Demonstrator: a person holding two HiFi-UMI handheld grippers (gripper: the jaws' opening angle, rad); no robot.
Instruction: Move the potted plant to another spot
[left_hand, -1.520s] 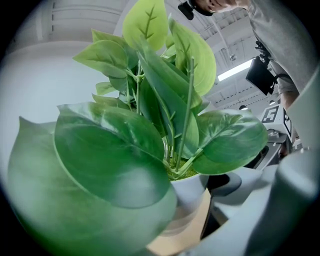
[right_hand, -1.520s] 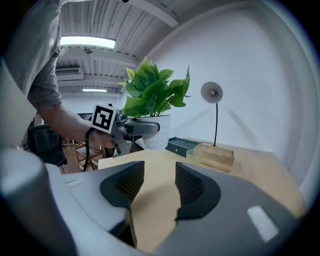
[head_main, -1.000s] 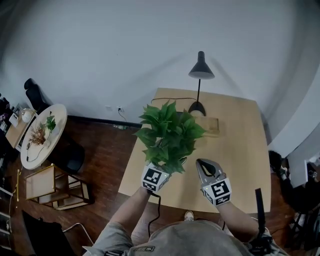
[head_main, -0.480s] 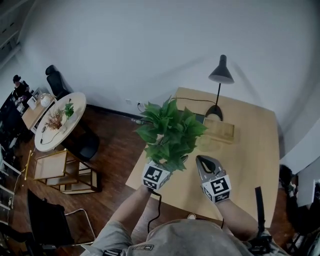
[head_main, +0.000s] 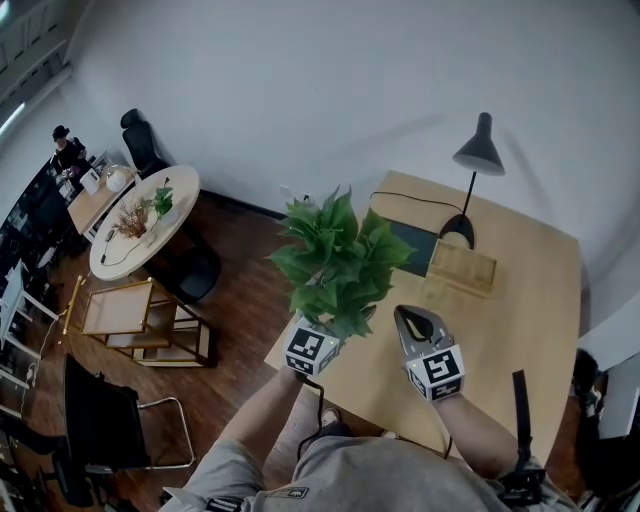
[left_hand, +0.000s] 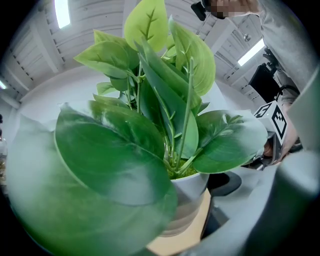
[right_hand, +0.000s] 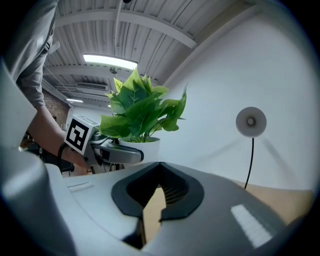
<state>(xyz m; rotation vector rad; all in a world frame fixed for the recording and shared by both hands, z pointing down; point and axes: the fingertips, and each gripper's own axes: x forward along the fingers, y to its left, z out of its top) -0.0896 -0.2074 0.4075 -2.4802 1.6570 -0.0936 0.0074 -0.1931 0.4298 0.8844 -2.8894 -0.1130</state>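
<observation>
The left hand-held gripper (head_main: 322, 332) and right hand-held gripper (head_main: 413, 318) are grey, each bearing a black-and-white marker cube (head_main: 310, 352). A black cable (head_main: 318, 410) hangs below the left cube. The person wears a grey shirt (head_main: 390, 480).

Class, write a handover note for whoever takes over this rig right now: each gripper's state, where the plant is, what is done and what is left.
Left gripper: shut on the white pot of the potted plant, held upright.
Right gripper: shut, empty, beside the plant.
Plant: held in the air, near the left edge of the wooden table as the head view shows it; the lamp stands at the far side.
Done: plant gripped and lifted.
Left: pick a new spot, set the pot down upright, open the left gripper.
</observation>
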